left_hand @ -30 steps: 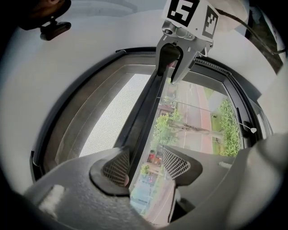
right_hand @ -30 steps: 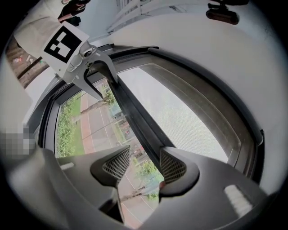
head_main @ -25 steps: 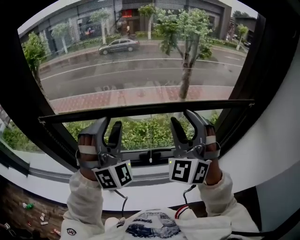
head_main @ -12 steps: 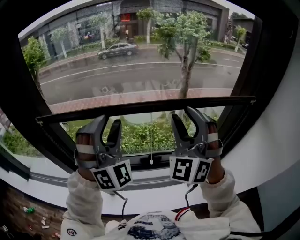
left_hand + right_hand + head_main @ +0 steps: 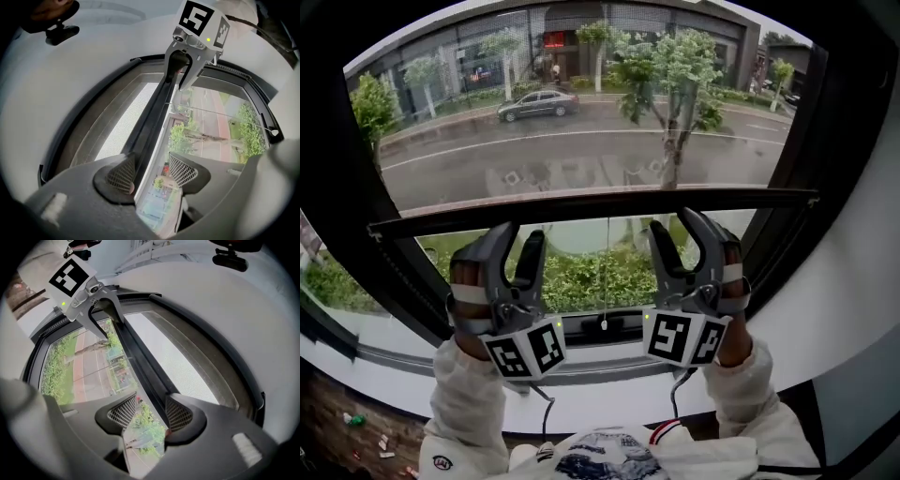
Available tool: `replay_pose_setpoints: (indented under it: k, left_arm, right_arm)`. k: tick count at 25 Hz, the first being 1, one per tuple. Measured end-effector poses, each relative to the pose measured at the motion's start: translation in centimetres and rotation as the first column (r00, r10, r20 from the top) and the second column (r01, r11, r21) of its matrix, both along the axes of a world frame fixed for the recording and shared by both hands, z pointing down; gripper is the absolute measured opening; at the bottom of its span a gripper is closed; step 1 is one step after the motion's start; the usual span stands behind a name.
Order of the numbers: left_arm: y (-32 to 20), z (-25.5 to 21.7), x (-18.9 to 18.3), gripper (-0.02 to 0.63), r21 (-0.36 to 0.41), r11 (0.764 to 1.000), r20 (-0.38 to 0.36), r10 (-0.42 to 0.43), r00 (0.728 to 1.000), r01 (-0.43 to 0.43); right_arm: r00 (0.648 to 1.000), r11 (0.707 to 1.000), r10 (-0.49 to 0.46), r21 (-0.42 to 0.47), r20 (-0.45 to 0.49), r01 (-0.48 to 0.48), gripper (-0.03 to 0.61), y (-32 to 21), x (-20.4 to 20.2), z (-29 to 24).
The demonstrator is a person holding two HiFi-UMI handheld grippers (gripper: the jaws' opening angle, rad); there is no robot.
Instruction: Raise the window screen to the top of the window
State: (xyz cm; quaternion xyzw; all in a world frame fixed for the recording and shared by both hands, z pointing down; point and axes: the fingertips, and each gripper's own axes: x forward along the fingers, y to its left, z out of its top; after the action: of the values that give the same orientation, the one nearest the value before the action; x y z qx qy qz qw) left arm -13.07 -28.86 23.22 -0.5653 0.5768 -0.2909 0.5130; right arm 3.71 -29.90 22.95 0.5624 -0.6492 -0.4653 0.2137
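Black screen bar (image 5: 591,208) crosses parted jaws of left gripper (image 5: 517,236) and right gripper (image 5: 673,225)

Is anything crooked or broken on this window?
Nothing looks broken. The screen's bottom bar sits a bit slanted, its left end lower than its right, though the wide camera view may cause that. The left gripper and right gripper straddle it, jaws apart.

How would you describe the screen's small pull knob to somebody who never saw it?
Find the dark bar that crosses the window from side to side. A thin cord hangs from its middle, and the knob is the small pale bead at its end, the only light spot against the dark lower frame.
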Motion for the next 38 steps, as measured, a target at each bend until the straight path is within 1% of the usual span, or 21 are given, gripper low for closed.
replay_pose_setpoints:
  k: [6, 10, 14, 18, 25, 30, 33, 38]
  left_arm:
    - [0.0, -1.8, 0.1, 0.229, 0.036, 0.999, -0.005, 0.003, 1.000, -0.002]
    - [0.3, -1.6, -0.2, 0.229, 0.054, 0.999, -0.003, 0.002, 1.000, -0.001]
    - [0.0, -2.4, -0.3, 0.229, 0.072, 0.997, -0.005, -0.002, 1.000, 0.002]
    - [-0.1, -3.4, -0.1, 0.229, 0.080, 0.997, -0.001, -0.003, 1.000, 0.003]
    - [-0.4, -8.1, -0.2, 0.229, 0.103, 0.995, -0.002, -0.011, 1.000, 0.011]
    - [-0.2, -8.6, -1.0, 0.229, 0.128, 0.992, 0.005, -0.019, 1.000, 0.018]
    - [0.1, -8.8, -1.2, 0.229, 0.131, 0.991, 0.011, -0.022, 1.000, 0.020]
    - [-0.1, -9.9, -0.9, 0.229, 0.160, 0.987, 0.006, -0.026, 1.000, 0.025]
  right_arm:
    - [1.000, 0.999, 0.002, 0.032, 0.014, -0.003, 0.191, 0.0, 0.0, -1.7]
    - [1.000, 0.999, 0.006, 0.050, 0.011, -0.006, 0.181, 0.3, -0.2, -1.6]
    - [1.000, 0.997, 0.005, 0.073, 0.011, -0.005, 0.191, 0.0, -0.3, -2.2]
    - [1.000, 0.997, 0.002, 0.078, 0.014, -0.003, 0.187, 0.0, -0.2, -3.2]
    - [1.000, 0.994, -0.005, 0.105, 0.013, 0.003, 0.179, -0.3, -0.3, -8.0]
    - [1.000, 0.991, -0.004, 0.136, 0.017, 0.002, 0.185, -0.1, -1.0, -8.5]
    - [1.000, 0.990, -0.014, 0.140, 0.024, 0.010, 0.178, 0.2, -1.1, -8.7]
    - [0.999, 0.986, -0.018, 0.169, 0.034, 0.012, 0.184, -0.1, -0.9, -9.6]
